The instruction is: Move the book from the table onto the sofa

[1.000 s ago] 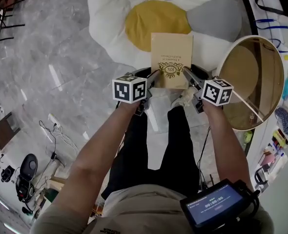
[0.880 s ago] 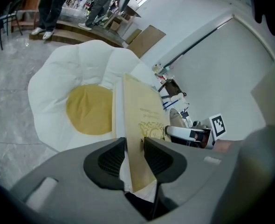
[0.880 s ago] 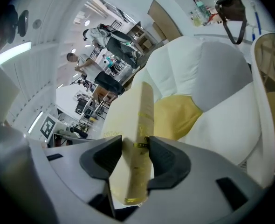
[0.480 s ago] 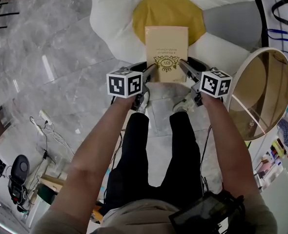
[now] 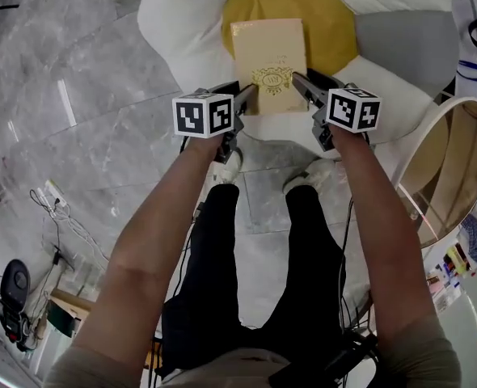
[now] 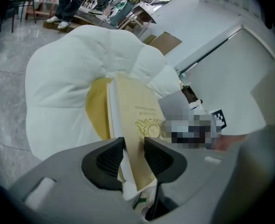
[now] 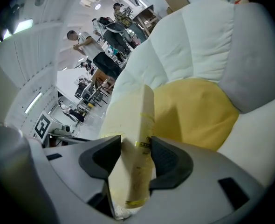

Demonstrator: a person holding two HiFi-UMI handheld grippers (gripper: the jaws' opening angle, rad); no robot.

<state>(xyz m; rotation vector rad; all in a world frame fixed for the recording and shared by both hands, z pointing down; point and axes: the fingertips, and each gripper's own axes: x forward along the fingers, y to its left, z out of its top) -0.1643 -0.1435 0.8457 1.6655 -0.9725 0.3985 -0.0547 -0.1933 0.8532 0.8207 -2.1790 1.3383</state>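
One book (image 5: 268, 63) is over the yellow middle (image 5: 335, 23) of the flower-shaped sofa (image 5: 182, 31). I cannot tell if it lies on the cushion yet. White cushion shows past the book's left, right and near edges. Bare gray floor (image 5: 77, 95) is wide open on the left. One round tabletop (image 5: 457, 168) is close to the sofa's right edge.

There are two grippers. The left gripper (image 5: 246, 99) has the book's near left corner, and its fingers (image 6: 107, 160) are clamped on it. The right gripper (image 5: 301, 83) has the near right corner. Its fingers have just been opening a little, but the book is between them and touches both.

Two white shoes (image 5: 229, 166) stand at the sofa's front edge. Only the head view shows them and the tabletop. Only the gripper views show people (image 7: 81, 38) far off in the room.
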